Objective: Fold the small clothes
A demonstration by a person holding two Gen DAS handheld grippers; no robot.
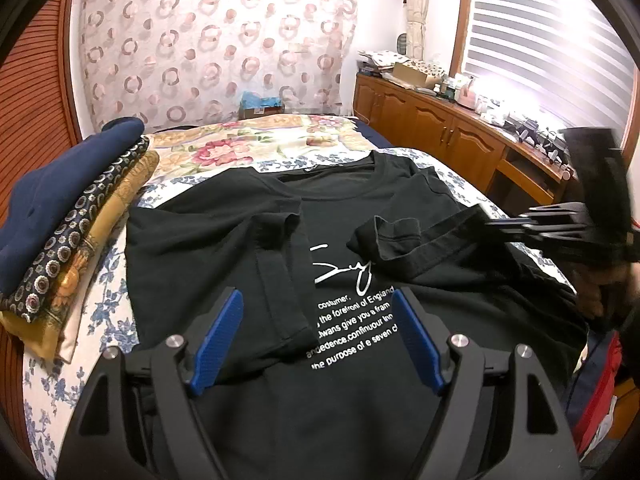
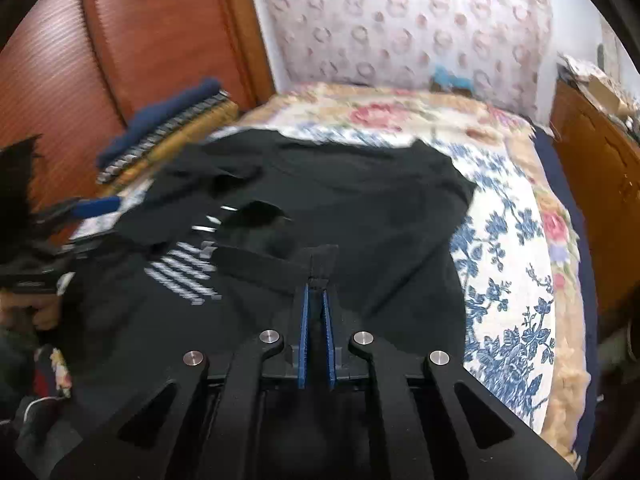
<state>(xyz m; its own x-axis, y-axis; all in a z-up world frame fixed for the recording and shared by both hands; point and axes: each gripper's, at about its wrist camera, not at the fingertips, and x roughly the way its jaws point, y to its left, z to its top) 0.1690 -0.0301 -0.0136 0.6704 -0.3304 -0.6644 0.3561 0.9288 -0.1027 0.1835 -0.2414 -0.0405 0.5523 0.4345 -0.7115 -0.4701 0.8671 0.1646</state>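
At the bottom of the left wrist view, the left gripper (image 1: 318, 312) with blue ribbed pads stands released, its jaws wide apart over the black cotton T-shirt with white printed text (image 1: 352, 320). The shirt lies flat on the blue-flowered quilt (image 1: 100, 312), both sleeves folded in. Only this view shows the text sharply, and the right gripper (image 1: 516, 226) blurred at the right edge. The right wrist view alone shows the right gripper (image 2: 318, 288) clenched on a black fabric edge of the shirt (image 2: 360, 208). Farther, at the upper left, is a stack of folded cloths, navy on top (image 1: 60, 216); behind hangs a curtain with ring pattern (image 1: 208, 40).
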